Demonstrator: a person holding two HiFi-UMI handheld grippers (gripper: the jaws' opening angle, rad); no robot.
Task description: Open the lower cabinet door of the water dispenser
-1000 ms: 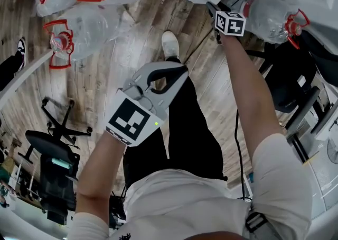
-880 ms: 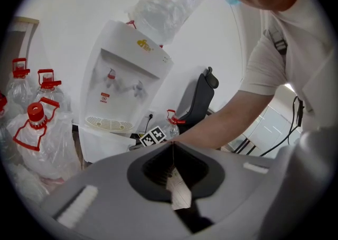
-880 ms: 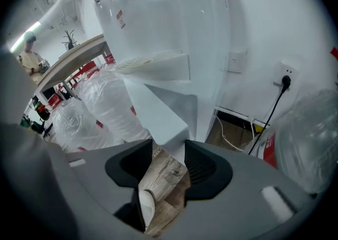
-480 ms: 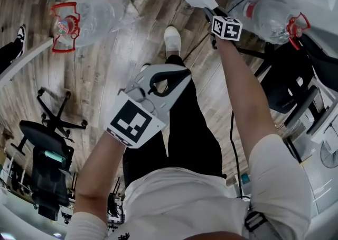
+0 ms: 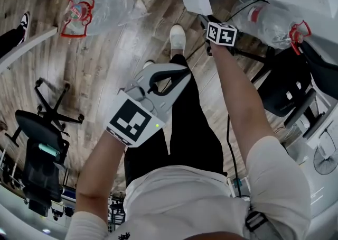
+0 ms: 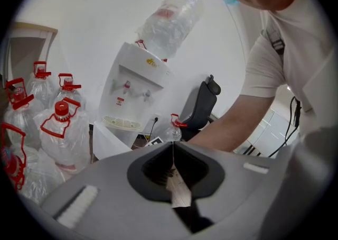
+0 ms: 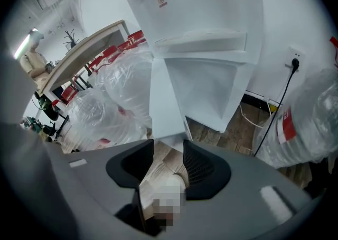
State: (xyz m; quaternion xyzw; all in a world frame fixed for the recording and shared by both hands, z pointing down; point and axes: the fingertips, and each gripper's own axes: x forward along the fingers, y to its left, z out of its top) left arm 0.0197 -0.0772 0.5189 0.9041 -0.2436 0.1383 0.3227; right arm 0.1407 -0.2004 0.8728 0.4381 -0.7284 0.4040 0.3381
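My right gripper (image 7: 168, 146), jaws wide but closing, straddles the upright edge of the cabinet door (image 7: 163, 96), apparently unpinched; my left gripper (image 6: 172, 151), jaws together, hangs well back.

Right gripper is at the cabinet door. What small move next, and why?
Probably let the right gripper finish closing on the cabinet door before pulling: its jaws are closing with the door's lower edge between their tips, seemingly not yet pinched, and the door already stands ajar.
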